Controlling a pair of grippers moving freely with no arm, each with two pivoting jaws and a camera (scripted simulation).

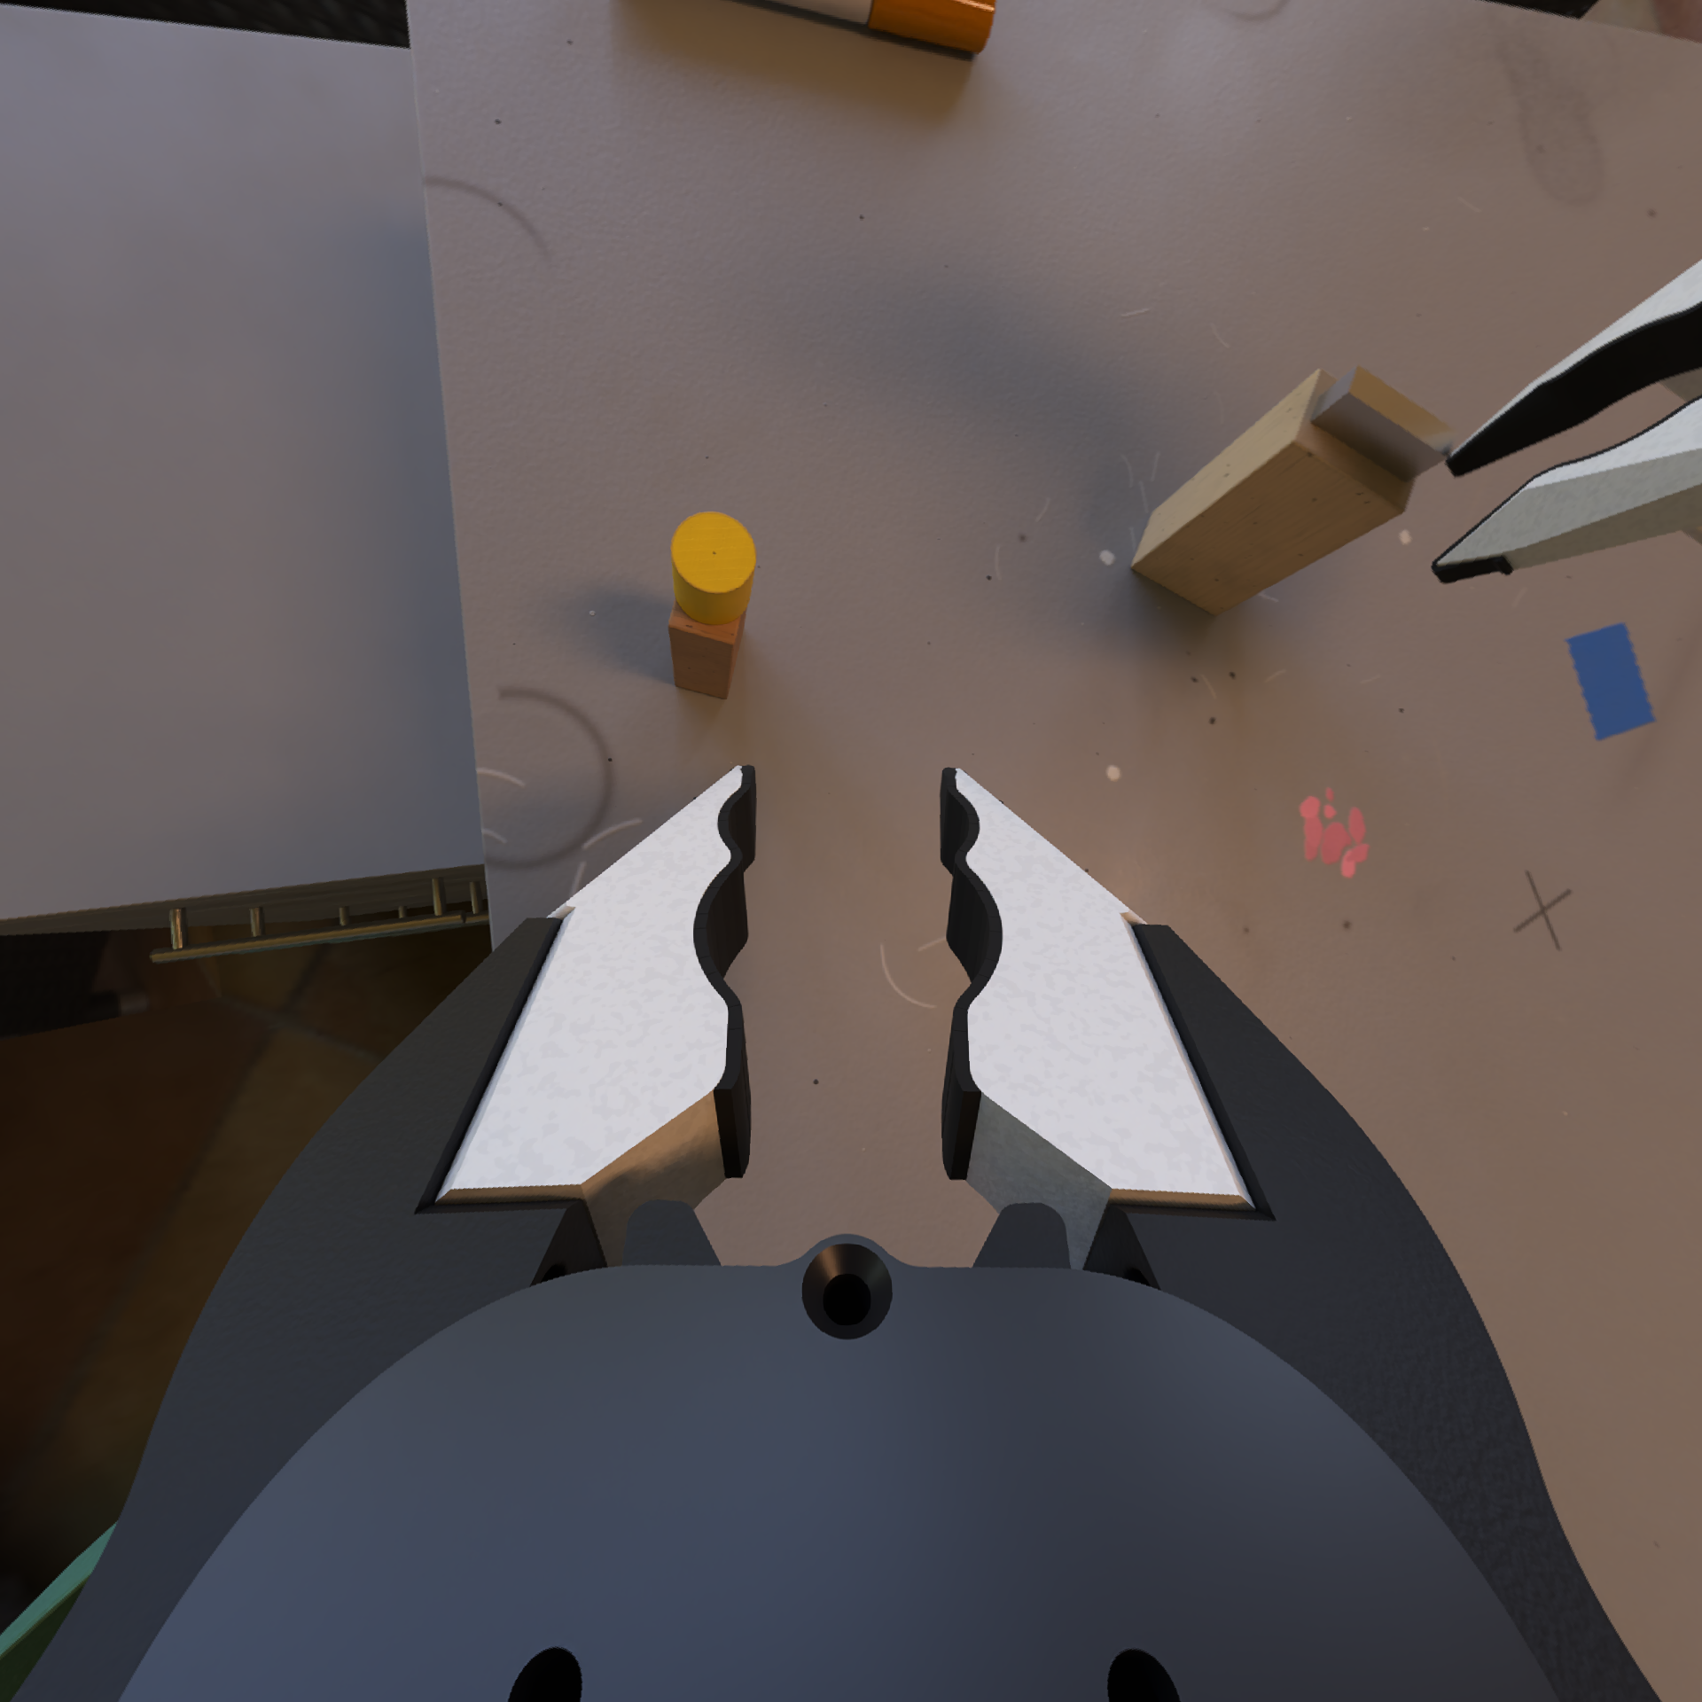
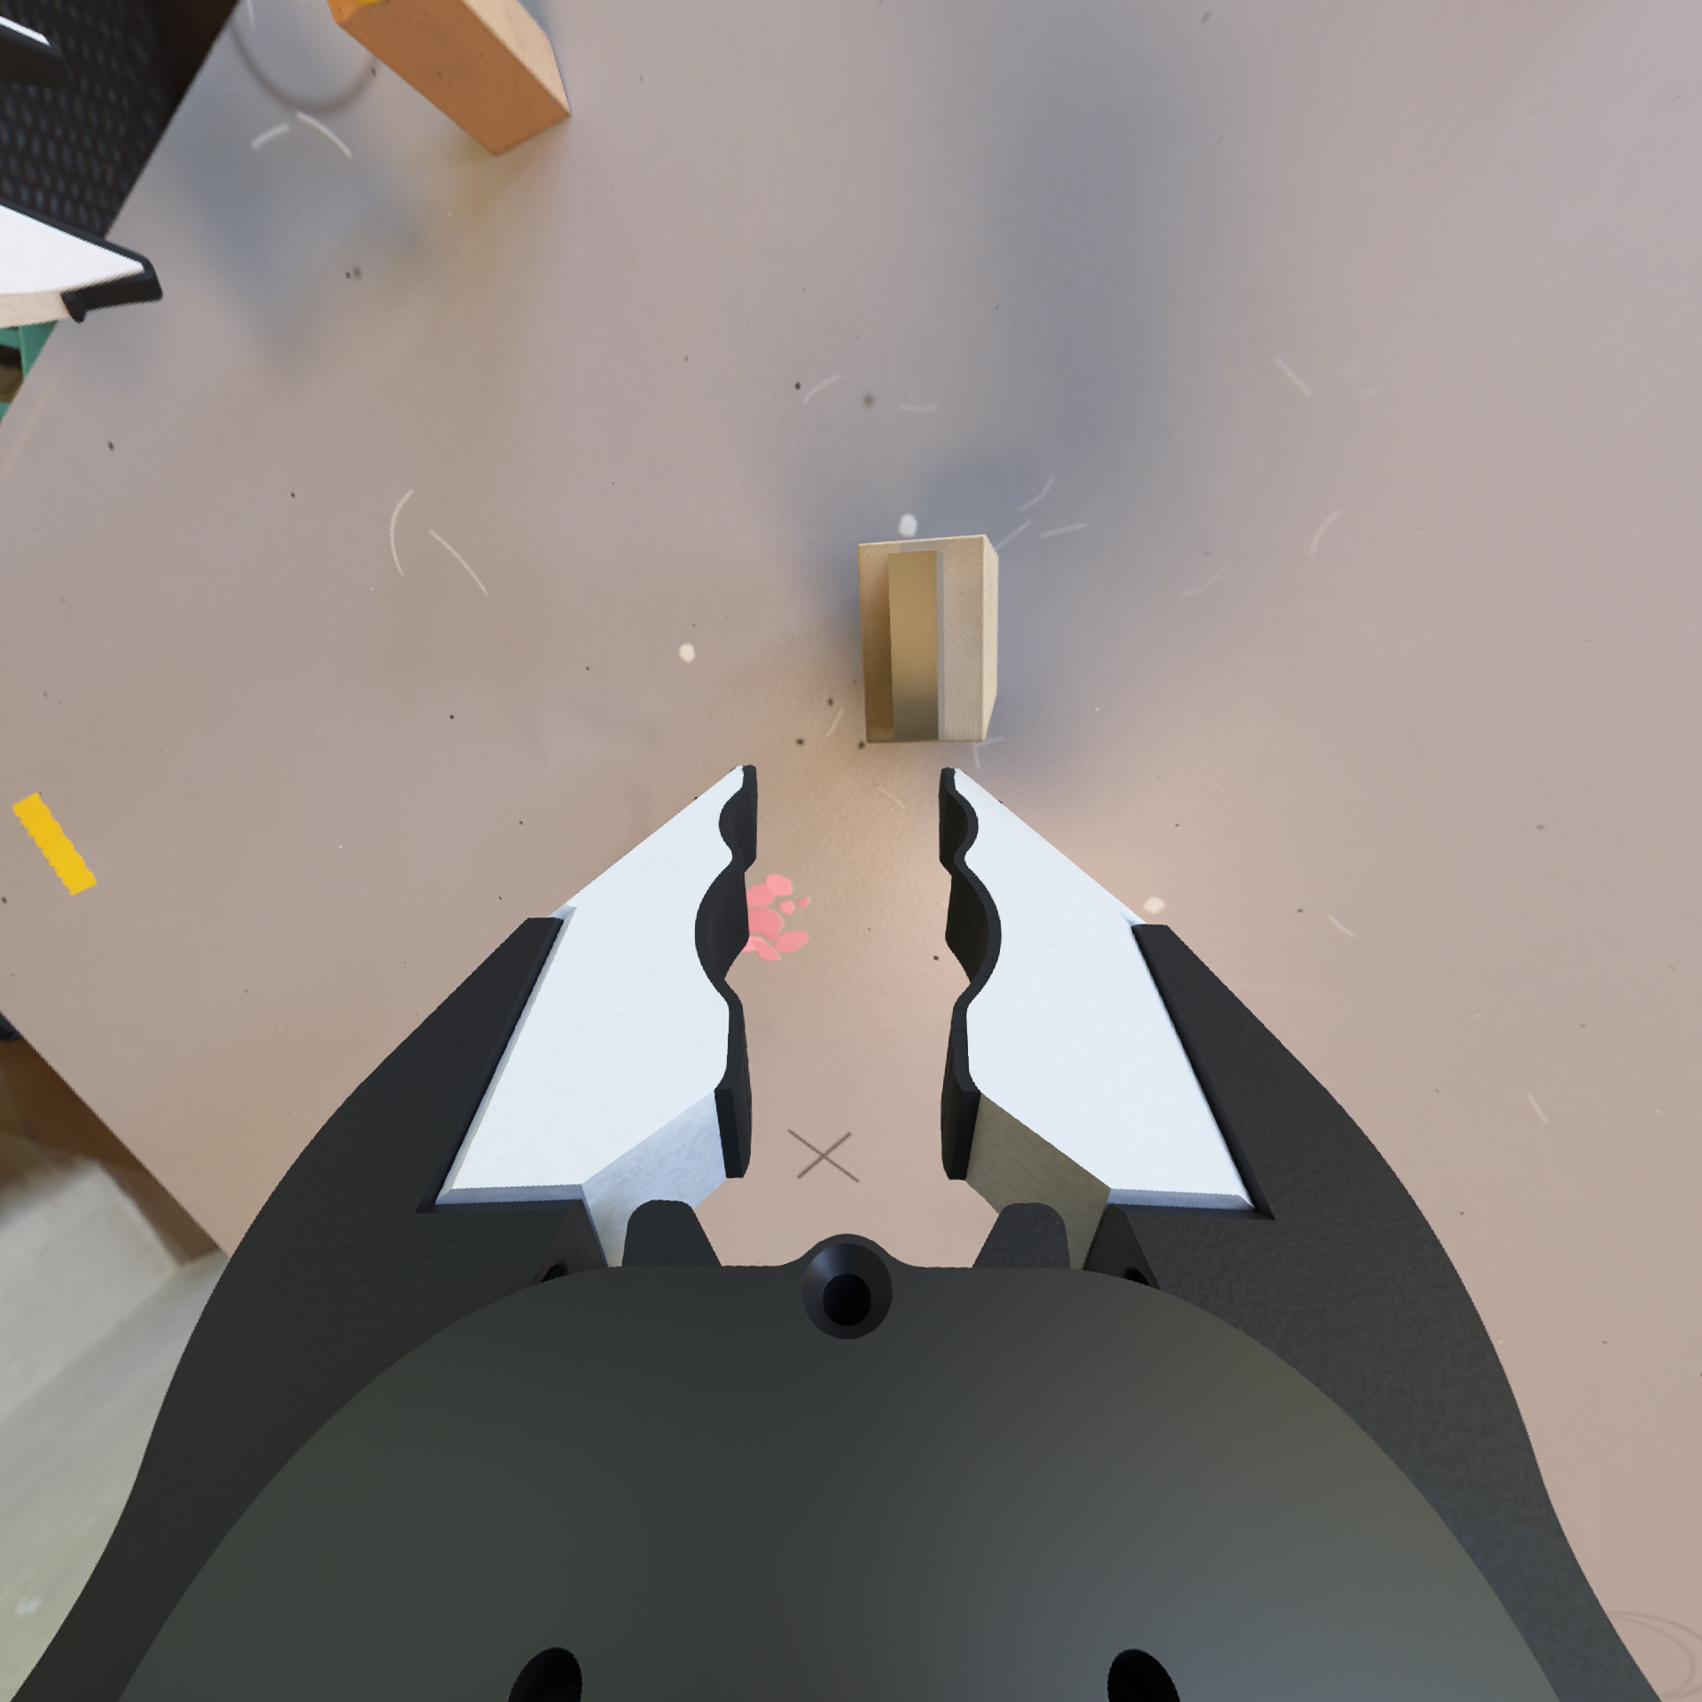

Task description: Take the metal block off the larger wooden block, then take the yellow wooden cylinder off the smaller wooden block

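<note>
In the left wrist view a yellow wooden cylinder (image 1: pixel 714 564) stands on the smaller wooden block (image 1: pixel 705 656), ahead and a little left of my open, empty left gripper (image 1: pixel 847 774). The larger wooden block (image 1: pixel 1271 497) stands to the right with the grey metal block (image 1: pixel 1372 428) on top. My right gripper (image 1: pixel 1446 516) is open just beside the metal block. In the right wrist view the metal block (image 2: pixel 912 645) lies on the larger wooden block (image 2: pixel 967 635), just ahead of my open right gripper (image 2: pixel 847 774). The smaller wooden block (image 2: pixel 460 64) is at the top left.
A large grey box (image 1: pixel 212 460) fills the left side, with the table edge below it. An orange and white object (image 1: pixel 921 18) lies at the far end. Blue tape (image 1: pixel 1610 681), a red stain (image 1: pixel 1333 833) and yellow tape (image 2: pixel 55 843) mark the table.
</note>
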